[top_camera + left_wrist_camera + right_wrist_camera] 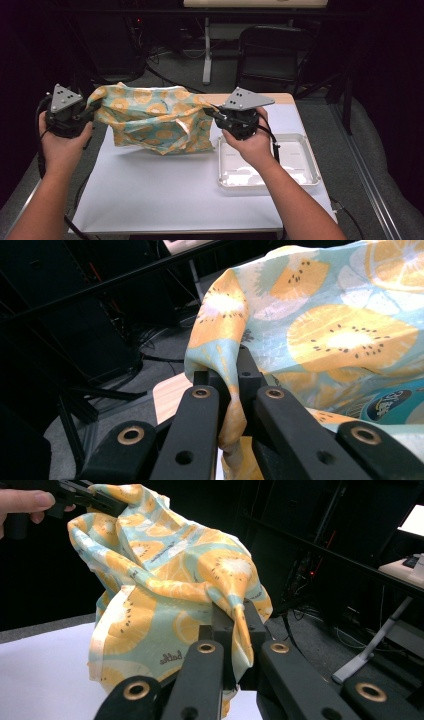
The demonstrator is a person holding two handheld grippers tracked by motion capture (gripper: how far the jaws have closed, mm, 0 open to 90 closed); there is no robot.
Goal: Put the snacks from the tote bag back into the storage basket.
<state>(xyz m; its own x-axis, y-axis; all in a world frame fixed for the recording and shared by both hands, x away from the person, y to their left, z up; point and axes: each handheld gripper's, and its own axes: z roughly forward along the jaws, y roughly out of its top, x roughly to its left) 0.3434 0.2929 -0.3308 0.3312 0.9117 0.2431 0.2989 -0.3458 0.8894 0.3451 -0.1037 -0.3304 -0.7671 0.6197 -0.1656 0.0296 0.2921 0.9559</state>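
Note:
A light blue cloth printed with orange fruit slices [150, 120] hangs stretched between my two grippers, above the white table [165, 195]. My left gripper [91, 111] is shut on the cloth's left edge; in the left gripper view the fabric [320, 325] is pinched between the jaws of that gripper [226, 371]. My right gripper [210, 112] is shut on the cloth's right edge. The right gripper view shows the cloth [165, 580] bunched between the jaws of the right gripper [235, 615], with the left gripper [107, 501] clamping the far corner. The cloth's lower hem dangles just above the tabletop.
A white rectangular tray [300, 155] sits on the right side of the table, partly under my right hand. A dark chair [267, 55] and a desk leg [206, 50] stand beyond the table's far edge. The floor around is grey carpet.

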